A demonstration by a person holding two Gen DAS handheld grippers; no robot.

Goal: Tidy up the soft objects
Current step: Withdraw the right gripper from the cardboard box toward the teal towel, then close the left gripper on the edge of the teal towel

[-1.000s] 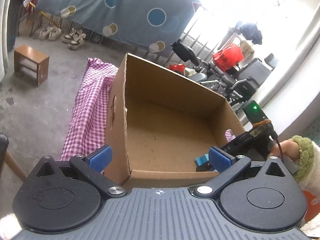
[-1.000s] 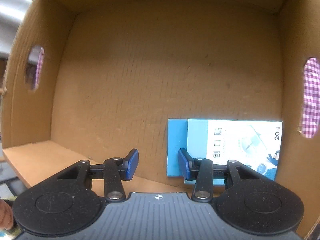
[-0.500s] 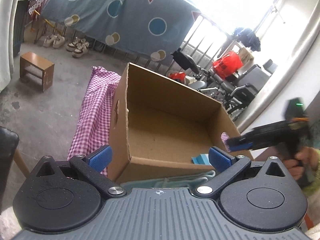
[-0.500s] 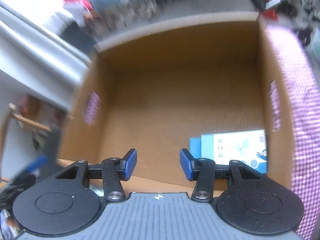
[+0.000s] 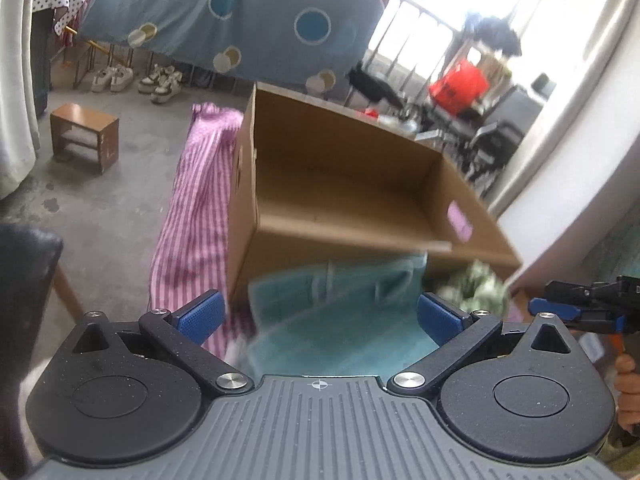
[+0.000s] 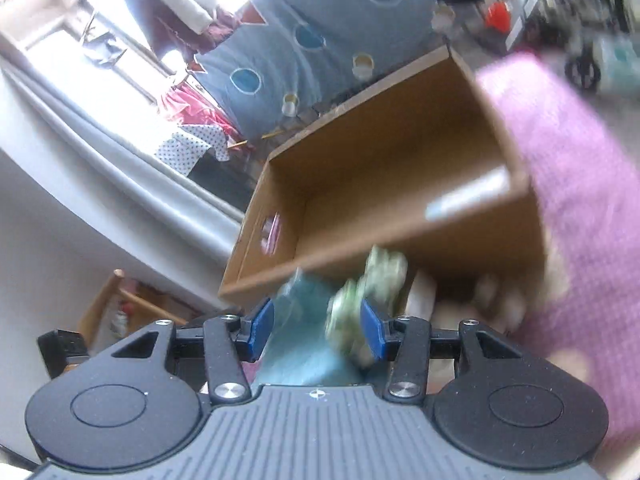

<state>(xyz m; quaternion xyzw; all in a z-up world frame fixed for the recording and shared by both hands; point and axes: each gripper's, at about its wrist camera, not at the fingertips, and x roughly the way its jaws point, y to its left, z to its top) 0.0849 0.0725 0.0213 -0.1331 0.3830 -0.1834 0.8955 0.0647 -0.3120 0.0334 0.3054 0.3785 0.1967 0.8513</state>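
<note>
Teal cloth (image 5: 340, 320), limp, light, best pinched at a bunched fold, at twelve o'clock of spread, empty left gripper (image 5: 318, 316); right gripper (image 6: 316, 330) likewise unclenched, empty.

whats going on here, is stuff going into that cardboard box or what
A person holds a gripper in each hand over a cardboard box that sits on a pink checked cloth. Both the left gripper and the right gripper are open and empty. A teal fabric item and a green patterned soft thing lie just in front of the box, not yet inside.
</note>
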